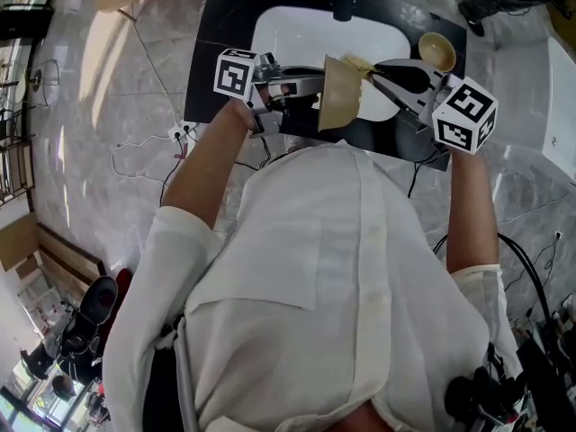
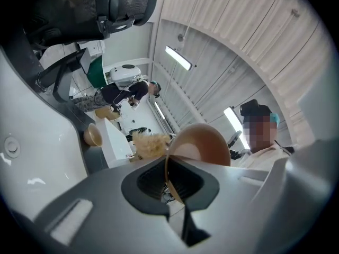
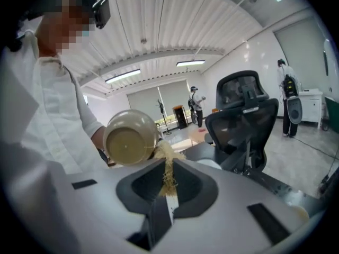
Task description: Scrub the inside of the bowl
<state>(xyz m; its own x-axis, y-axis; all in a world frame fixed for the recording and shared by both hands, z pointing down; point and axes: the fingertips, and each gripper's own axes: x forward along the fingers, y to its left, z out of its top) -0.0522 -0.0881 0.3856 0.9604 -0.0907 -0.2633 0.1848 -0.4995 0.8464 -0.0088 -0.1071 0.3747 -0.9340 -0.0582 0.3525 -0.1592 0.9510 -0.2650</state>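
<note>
The left gripper (image 2: pixel 175 185) clamps the rim of the tan bowl (image 2: pixel 204 144), which is tilted above the white sink (image 1: pixel 297 34). The right gripper (image 3: pixel 167 187) pinches a fibrous scrubber (image 3: pixel 165 155) against the bowl's edge. A second bowl (image 1: pixel 437 50) sits on the black countertop (image 1: pixel 220 25) by the sink's far right corner.

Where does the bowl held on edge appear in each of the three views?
Head view: bowl upper centre, at the white sink's near edge.
Left gripper view: bowl centre right, rim pinched by the left gripper.
Right gripper view: bowl left of centre, above the jaws.
Shared landmark: the straw-coloured scrub pad beside the bowl, in all three views.
</note>
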